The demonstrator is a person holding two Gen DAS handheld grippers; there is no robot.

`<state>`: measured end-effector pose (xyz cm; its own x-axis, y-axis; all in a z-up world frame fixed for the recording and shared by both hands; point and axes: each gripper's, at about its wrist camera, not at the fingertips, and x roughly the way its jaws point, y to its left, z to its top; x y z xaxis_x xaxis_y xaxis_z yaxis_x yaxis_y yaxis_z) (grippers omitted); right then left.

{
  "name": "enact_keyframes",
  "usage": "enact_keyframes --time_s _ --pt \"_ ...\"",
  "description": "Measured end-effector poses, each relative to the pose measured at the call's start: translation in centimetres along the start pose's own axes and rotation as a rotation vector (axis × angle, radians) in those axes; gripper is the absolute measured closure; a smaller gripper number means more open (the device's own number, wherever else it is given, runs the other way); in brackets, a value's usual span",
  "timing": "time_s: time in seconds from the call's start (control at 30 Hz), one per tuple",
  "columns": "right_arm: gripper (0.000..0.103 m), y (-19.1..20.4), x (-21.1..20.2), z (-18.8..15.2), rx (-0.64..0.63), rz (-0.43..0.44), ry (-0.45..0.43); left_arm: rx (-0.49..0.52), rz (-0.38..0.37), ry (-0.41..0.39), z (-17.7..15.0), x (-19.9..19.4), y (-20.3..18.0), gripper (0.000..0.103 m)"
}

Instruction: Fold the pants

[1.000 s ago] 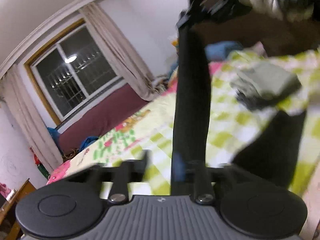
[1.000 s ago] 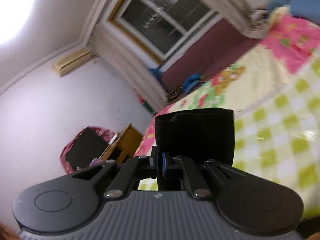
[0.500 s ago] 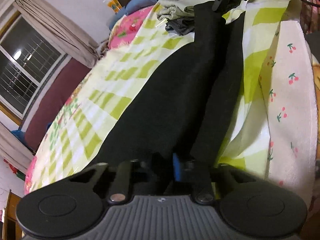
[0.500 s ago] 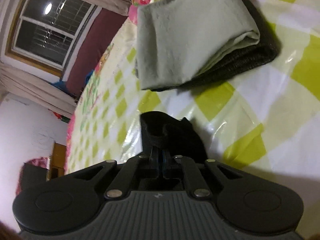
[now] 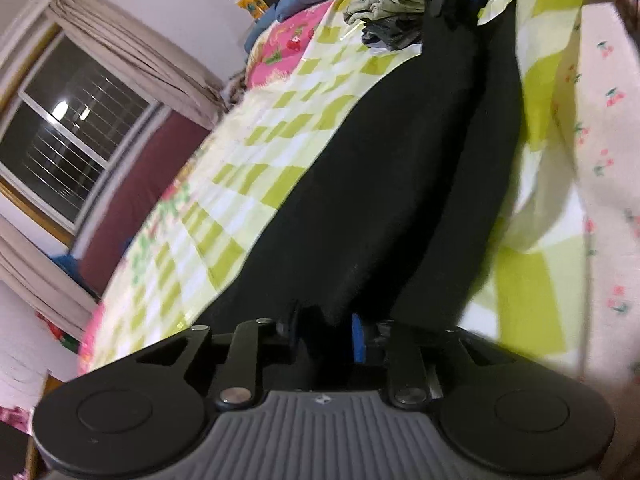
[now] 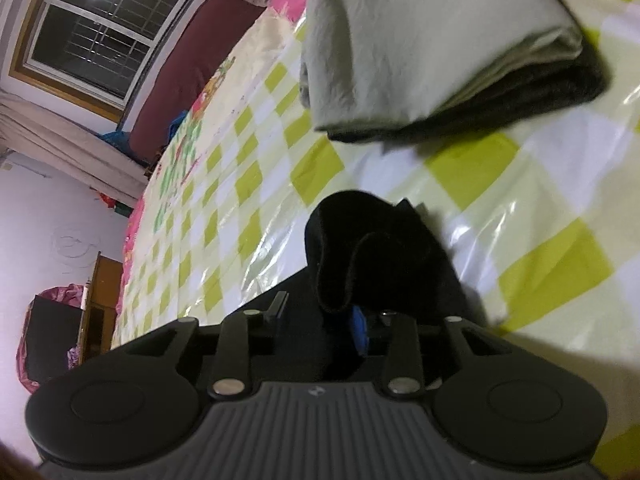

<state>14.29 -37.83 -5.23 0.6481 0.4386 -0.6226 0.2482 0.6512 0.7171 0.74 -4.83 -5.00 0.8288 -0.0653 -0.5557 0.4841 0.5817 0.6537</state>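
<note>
Left gripper (image 5: 324,328): your fingers stand spread a little, with black cloth bunched between them; whether they bite it I cannot tell.
Right gripper (image 6: 340,320): your fingers sit slightly parted too, a curled hem of the same black cloth rising from the gap; grip unclear.
Pants (image 5: 380,168): black, laid out flat on the bed, long axis running from your left tongs up toward 1 o'clock, where the right gripper (image 5: 444,4) meets the far end.
Key relation: each hand has one end; the garment stretches straight between them, so the coming fold likely turns on carrying one end along that axis to the other.
Nearer hand: neither; the middle lies equally between both.
Bedcover (image 5: 256,184): glossy green-and-white check, beneath the pants.
Folded stack (image 6: 432,40): pale grey garment atop a dark one, at 1 o'clock from your right tongs, near the pants' end but apart.
Risk: I judge that sweeping the end could nudge that stack.
</note>
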Motion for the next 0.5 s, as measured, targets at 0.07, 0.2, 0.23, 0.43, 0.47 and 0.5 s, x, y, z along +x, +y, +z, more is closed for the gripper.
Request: enact_keyframes --time_s 0.07,0.2,0.23,0.43,0.47,0.5 --pt "0.09 -0.3 -0.1 -0.1 0.022 -0.013 -0.011 -0.024 -0.013 0.007 0.2 0.5 0.6 0.068" --pt "0.094 0.2 -2.2 0.3 0.018 0.001 -0.058 -0.035 -0.004 -0.018 0.4 -0.2 2.4 0.074" --pt "0.094 0.8 -2.8 0.4 0.003 0.011 -0.07 -0.033 0.009 -0.029 0.5 -0.5 2.9 0.074" --pt "0.095 4.2 -2.4 2.2 -0.024 0.092 -0.086 -0.059 0.07 -0.068 1.8 -1.7 6.9 0.077" --pt "0.096 5.2 -2.2 3.0 -0.038 0.099 -0.087 -0.05 0.092 -0.077 2.1 -1.8 7.7 0.077" --pt "0.096 6.3 -2.5 3.6 -0.055 0.117 -0.102 -0.042 0.115 -0.084 2.4 -2.0 8.6 0.077"
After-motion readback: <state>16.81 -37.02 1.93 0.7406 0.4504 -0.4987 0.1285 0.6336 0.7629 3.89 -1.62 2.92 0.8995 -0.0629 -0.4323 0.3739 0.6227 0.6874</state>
